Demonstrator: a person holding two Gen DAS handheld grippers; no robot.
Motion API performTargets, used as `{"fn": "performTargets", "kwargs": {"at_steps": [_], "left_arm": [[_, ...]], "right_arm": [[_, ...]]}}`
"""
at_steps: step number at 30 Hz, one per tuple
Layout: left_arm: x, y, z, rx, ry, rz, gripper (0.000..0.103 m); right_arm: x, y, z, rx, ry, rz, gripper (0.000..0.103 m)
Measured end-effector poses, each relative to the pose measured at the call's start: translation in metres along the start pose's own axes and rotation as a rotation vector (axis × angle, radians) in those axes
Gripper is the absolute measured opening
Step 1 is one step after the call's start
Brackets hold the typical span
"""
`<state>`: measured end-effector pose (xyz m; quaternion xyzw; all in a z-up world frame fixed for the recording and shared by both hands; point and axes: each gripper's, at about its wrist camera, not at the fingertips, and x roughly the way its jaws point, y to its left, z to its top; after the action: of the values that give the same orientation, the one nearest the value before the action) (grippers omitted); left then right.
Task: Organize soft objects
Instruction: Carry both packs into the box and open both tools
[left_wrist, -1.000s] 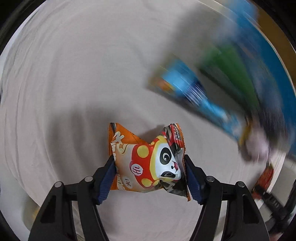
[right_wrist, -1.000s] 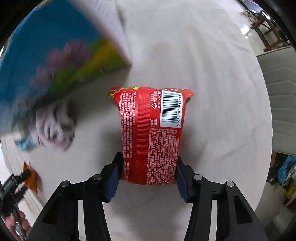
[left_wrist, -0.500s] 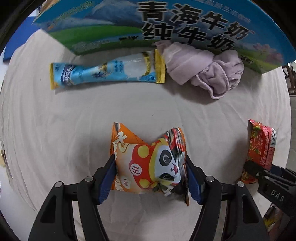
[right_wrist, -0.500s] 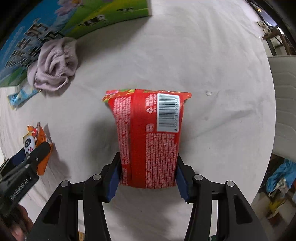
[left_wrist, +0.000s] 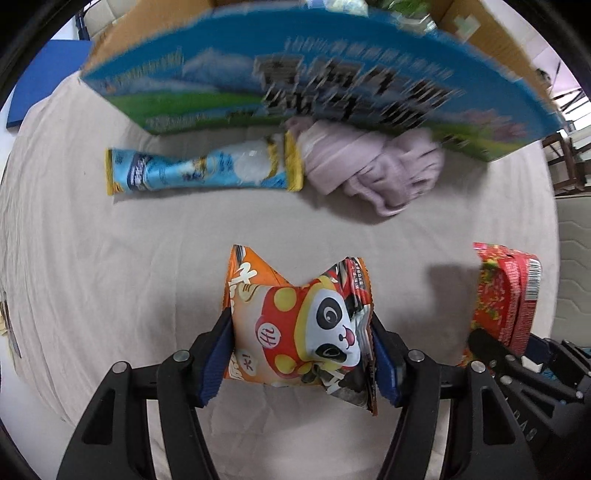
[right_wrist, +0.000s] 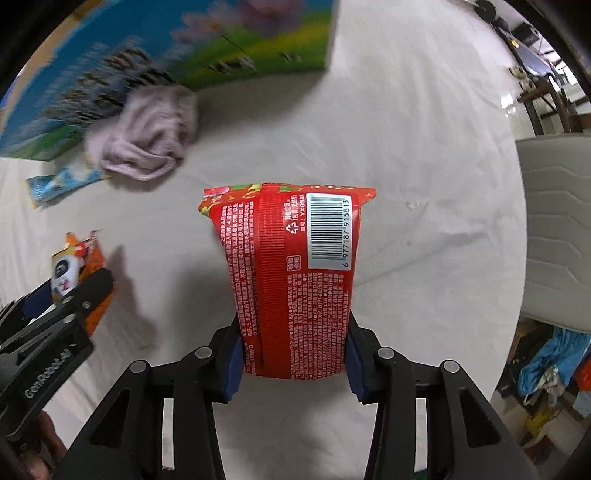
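Observation:
My left gripper (left_wrist: 299, 350) is shut on an orange panda snack packet (left_wrist: 295, 325), held above the beige cloth. My right gripper (right_wrist: 293, 354) is shut on a red snack packet (right_wrist: 291, 273) with a barcode; the same packet shows at the right of the left wrist view (left_wrist: 506, 295). The left gripper and the panda packet (right_wrist: 74, 266) show at the left of the right wrist view. A pale purple crumpled cloth (left_wrist: 373, 162) and a long blue snack stick (left_wrist: 199, 171) lie on the cloth in front of a blue-green milk carton box (left_wrist: 314, 70).
The box is open at the top, with items inside it (left_wrist: 369, 5). The purple cloth (right_wrist: 147, 129) and blue stick (right_wrist: 59, 182) also show in the right wrist view. A grey cushioned seat (right_wrist: 554, 221) stands at the right beyond the cloth's edge.
Both grippers have moved closer to the box, which is larger in both views. Each still holds its packet.

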<state>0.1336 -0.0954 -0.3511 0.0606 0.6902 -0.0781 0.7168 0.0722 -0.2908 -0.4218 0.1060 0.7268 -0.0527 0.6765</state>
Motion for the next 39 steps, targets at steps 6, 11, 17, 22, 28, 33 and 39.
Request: {"fn": "performTargets", "kwargs": {"at_steps": [6,11,17,22,28,33,39], "left_arm": [[-0.071,-0.004,0.006,0.023,-0.107,-0.05,0.063],[-0.129,-0.003,0.016,0.034,-0.208,-0.085,0.064],[-0.175,-0.005,0.047,0.035,-0.3,-0.117,0.064],[-0.182,0.009,0.087,0.04,-0.344,-0.117,0.064],[-0.159,0.026,0.152,0.049,-0.295,-0.076,0.064],[-0.111,0.04,0.205,0.027,-0.188,-0.071,0.064],[-0.052,0.048,0.255,0.015,-0.076,-0.057,0.064]], "right_arm": [[-0.06,0.002,-0.012,-0.035,-0.087,0.043,0.047],[-0.116,0.0,-0.012,-0.043,-0.161,0.088,0.047],[-0.169,0.001,0.006,-0.054,-0.248,0.147,0.047],[-0.199,0.008,0.039,-0.059,-0.294,0.177,0.047],[-0.201,0.021,0.103,-0.045,-0.296,0.162,0.047],[-0.161,0.027,0.149,-0.017,-0.23,0.127,0.047],[-0.103,0.029,0.183,0.006,-0.144,0.076,0.047]]}}
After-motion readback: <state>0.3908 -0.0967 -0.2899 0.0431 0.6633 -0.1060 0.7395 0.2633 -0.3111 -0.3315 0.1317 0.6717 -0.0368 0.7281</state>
